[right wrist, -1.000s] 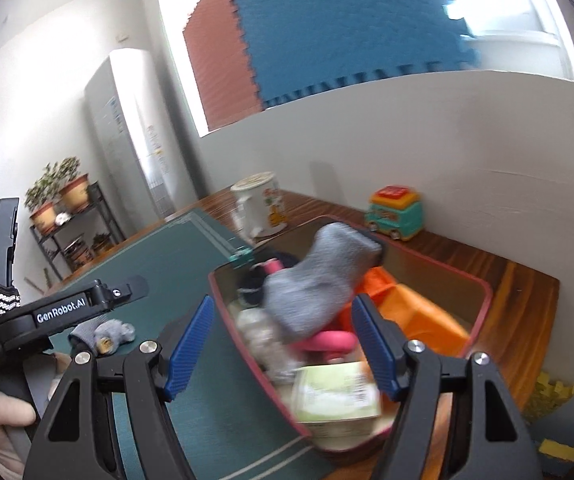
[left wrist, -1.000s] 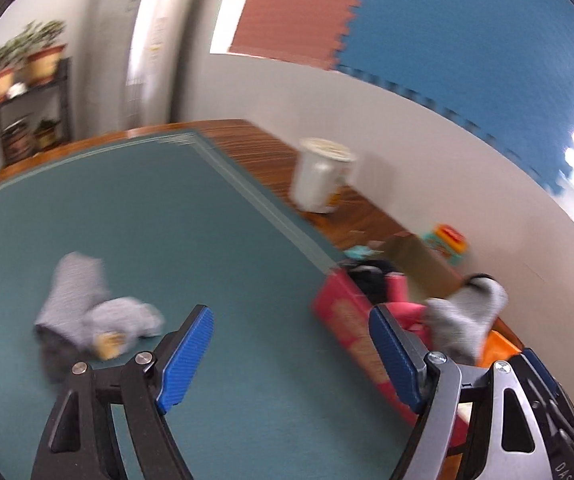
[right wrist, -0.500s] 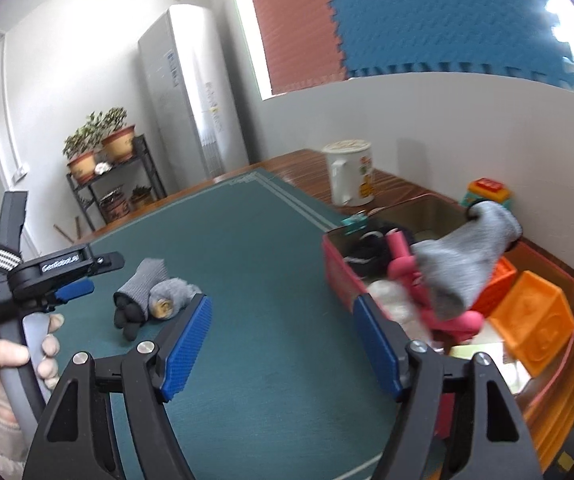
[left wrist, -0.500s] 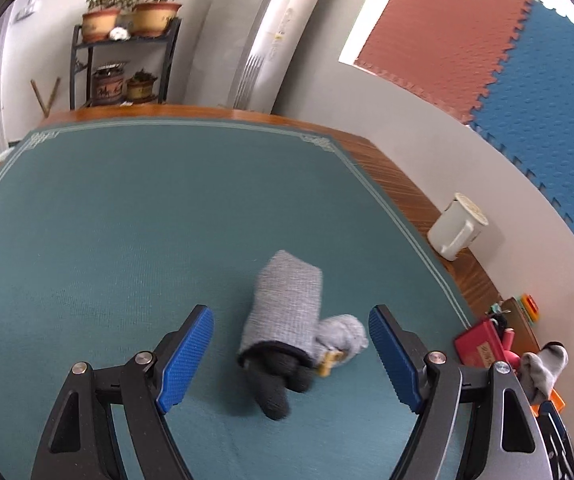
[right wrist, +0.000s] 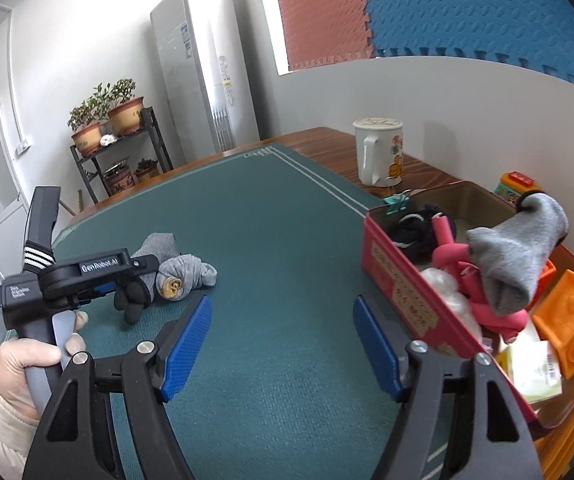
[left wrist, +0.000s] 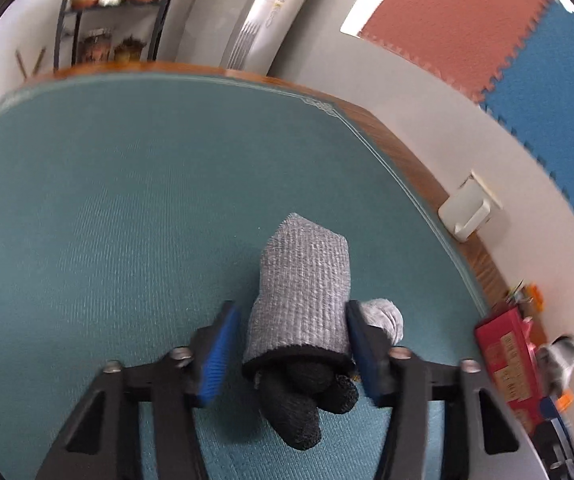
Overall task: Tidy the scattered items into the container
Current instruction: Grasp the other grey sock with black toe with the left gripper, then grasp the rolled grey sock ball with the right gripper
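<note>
A grey knit sock with a black toe (left wrist: 303, 304) lies on the green mat, a rolled light grey sock (left wrist: 383, 316) beside it. My left gripper (left wrist: 291, 350) straddles the grey sock, blue pads close on both sides, a small gap on the left, jaws still open. In the right wrist view the same socks (right wrist: 175, 272) lie under the left gripper (right wrist: 99, 268). My right gripper (right wrist: 283, 348) is open and empty above the mat, left of the red container (right wrist: 403, 292), which holds a grey sock (right wrist: 523, 252), pink toy, orange block and other items.
A white mug (right wrist: 379, 152) stands on the wooden table behind the container. A small toy bus (right wrist: 515, 186) sits by the wall. The green mat (right wrist: 271, 240) covers most of the table. A plant shelf and a tall white unit stand beyond the table.
My left gripper swung from the container to the grey sock, came down over it and narrowed around it. My right gripper drew back from above the container to its left.
</note>
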Demonstrator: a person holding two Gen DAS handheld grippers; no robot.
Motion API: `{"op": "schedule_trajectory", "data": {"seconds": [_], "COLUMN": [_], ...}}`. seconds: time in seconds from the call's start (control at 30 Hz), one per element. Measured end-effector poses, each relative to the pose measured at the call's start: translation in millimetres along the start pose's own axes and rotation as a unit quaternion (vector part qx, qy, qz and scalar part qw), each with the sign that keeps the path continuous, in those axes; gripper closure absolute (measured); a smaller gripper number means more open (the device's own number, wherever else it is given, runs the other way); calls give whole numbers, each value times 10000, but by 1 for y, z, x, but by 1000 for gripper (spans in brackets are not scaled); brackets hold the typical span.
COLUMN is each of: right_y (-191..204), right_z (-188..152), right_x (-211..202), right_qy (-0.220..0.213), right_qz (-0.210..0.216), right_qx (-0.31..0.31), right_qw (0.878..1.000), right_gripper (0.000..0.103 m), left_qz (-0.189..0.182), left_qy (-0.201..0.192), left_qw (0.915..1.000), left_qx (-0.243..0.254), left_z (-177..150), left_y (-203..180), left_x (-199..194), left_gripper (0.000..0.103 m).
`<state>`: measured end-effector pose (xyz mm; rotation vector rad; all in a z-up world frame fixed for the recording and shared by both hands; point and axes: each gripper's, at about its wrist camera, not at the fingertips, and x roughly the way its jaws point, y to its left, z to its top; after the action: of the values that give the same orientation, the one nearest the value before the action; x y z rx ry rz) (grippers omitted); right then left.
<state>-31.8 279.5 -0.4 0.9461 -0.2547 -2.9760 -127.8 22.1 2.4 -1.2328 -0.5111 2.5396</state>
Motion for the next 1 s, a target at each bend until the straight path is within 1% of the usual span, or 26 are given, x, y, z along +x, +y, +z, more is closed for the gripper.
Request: {"op": "schedule_trajectory", "data": {"seconds": [0.03,0.13,0.23,0.3,0.4,0.47,0.57,0.77,0.87,1.0], "right_y": [3,12,27,35,51,60,68,78,83,91], "right_z": [2,9,18,23,27,29,33,40,44,44], "right_x": [3,13,29,42,61,73,90,117,126,133], "right_qy": [41,177,393,570,778,916,1068,1154,1197,1234], "right_qz": [42,194,401,554,641,704,788,656,703,695], "right_qx": [-27,-123,-224,-250,-332,-336,-274,-244,-203,-306], "right_qw": [10000,9996,9982,9965,9944,9927,9908,9909,9901,9894], "right_gripper": [26,26,26,26,26,26,26,26,26,26], "left_qz": [-27,-43,104,134,179,309,720,1253,1373,1507], "left_qy": [4,-5,-64,-73,-106,-218,-514,-881,-945,-990], "left_qw": [10000,10000,9999,9998,9997,9993,9960,9878,9856,9832], "left_qx": [-14,-32,-66,-112,-160,-70,141,265,284,274], "left_z": [0,1,2,5,7,8,8,9,9,10], "left_y": [1,3,7,12,16,14,8,5,5,6], "left_x": [-1,-6,-14,-16,-20,-25,-34,-43,-44,-44], "left_gripper": [64,69,69,69,69,69,69,70,70,70]}}
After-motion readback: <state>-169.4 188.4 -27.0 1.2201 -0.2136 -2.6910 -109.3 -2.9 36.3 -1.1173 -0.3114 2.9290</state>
